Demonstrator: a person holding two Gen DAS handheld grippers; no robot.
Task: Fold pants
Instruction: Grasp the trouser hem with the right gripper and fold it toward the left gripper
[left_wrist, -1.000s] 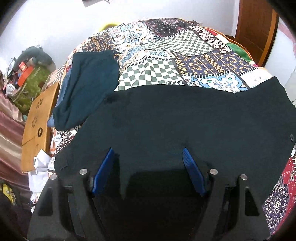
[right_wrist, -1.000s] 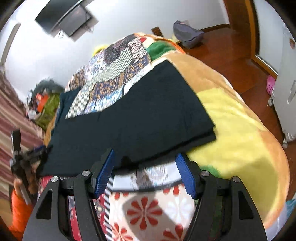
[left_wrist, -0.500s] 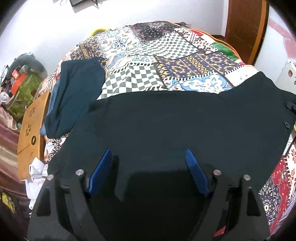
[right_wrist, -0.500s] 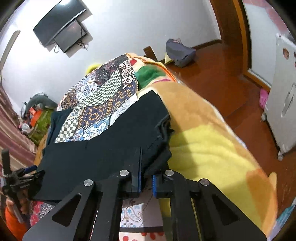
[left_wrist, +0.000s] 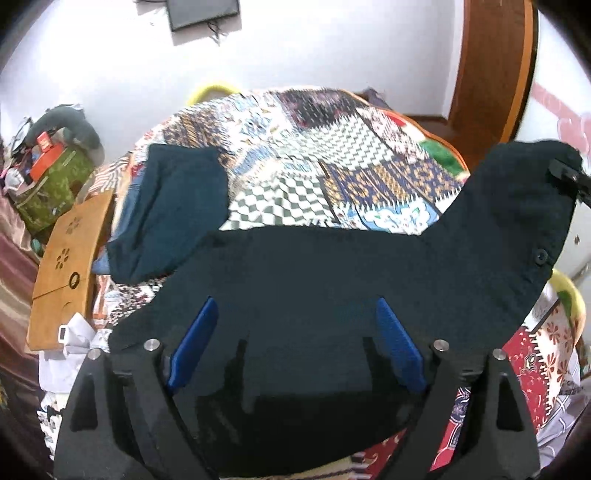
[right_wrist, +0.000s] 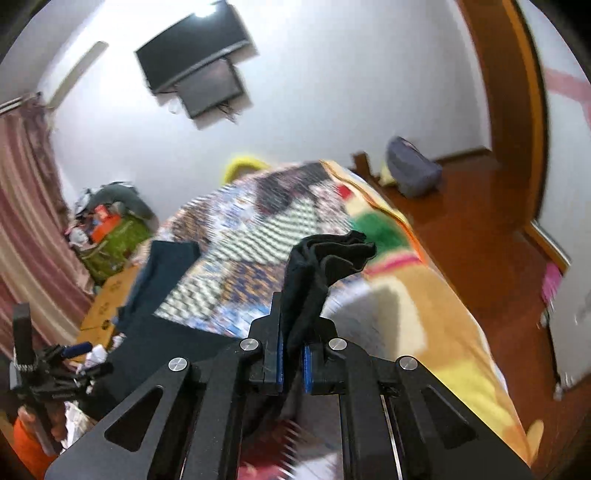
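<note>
Black pants (left_wrist: 332, 266) lie spread across the patchwork bedspread (left_wrist: 303, 147). My left gripper (left_wrist: 295, 325) hovers over their near edge, its jaws opening wide; the cloth lies below and between the blue pads (left_wrist: 195, 343), which do not press on it. My right gripper (right_wrist: 291, 354) is shut on a bunched end of the pants (right_wrist: 325, 258) and holds it up off the bed. In the left wrist view that raised end (left_wrist: 524, 199) stands up at the far right, with the right gripper's tip (left_wrist: 569, 177) on it.
A folded dark teal garment (left_wrist: 170, 210) lies on the bed's left side. Beside the bed are a brown board (left_wrist: 66, 266) and a green bag (left_wrist: 51, 184). A grey bag (right_wrist: 413, 173) sits on the wooden floor, and a white appliance (right_wrist: 569, 332) stands at the right.
The right gripper shut on the pants' right end and lifted it off the bed, bunching the cloth. The left gripper rose a little and its jaws widened.
</note>
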